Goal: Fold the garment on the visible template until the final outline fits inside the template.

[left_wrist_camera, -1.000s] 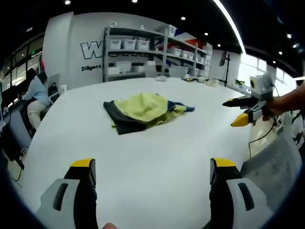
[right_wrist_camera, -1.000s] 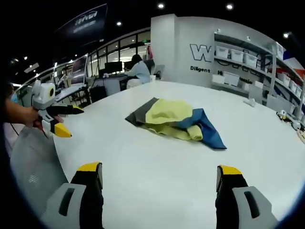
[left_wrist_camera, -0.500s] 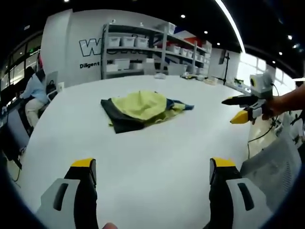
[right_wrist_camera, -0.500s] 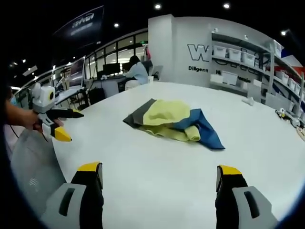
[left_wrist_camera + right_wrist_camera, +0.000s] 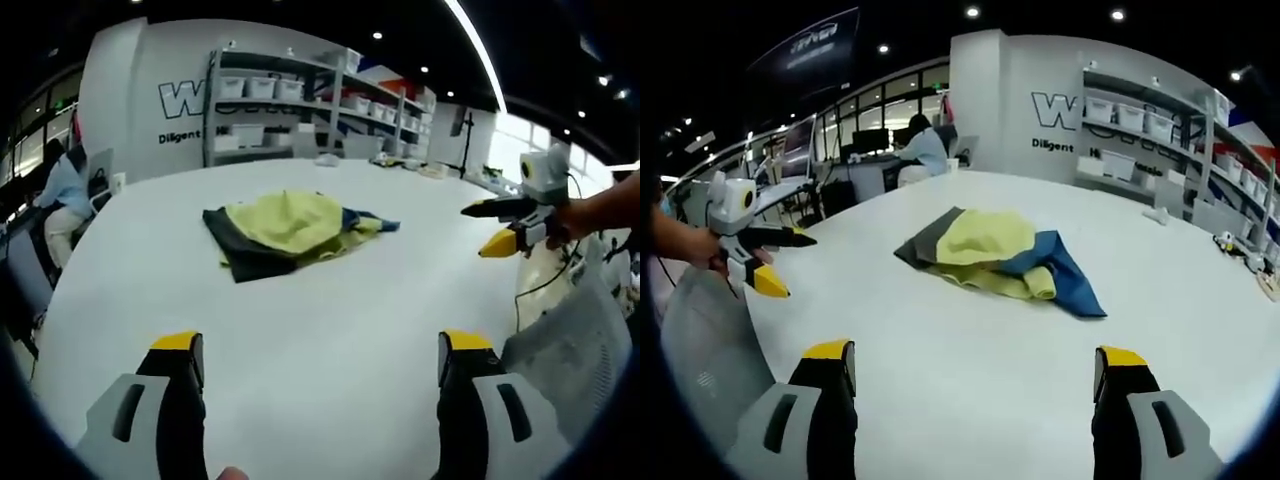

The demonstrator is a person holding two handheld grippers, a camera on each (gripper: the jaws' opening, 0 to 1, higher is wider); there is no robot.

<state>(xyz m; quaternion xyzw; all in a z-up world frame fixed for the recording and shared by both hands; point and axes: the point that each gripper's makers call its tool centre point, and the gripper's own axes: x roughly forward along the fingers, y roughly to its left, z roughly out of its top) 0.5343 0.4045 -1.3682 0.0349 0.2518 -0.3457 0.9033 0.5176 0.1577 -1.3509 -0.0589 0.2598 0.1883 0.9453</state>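
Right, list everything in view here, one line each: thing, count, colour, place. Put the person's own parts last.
garment: one, yellow, dark grey and blue, crumpled in a heap mid-table
table: one, white, round-edged, under the garment
shelving: one grey rack with white bins, against the back wall
wall lettering: dark letters on the white wall
seated person: one, light top, at a desk beyond the table
left gripper: one, grey with yellow tips, jaws apart, short of the garment
right gripper: one, grey with yellow tips, jaws apart, short of the garment
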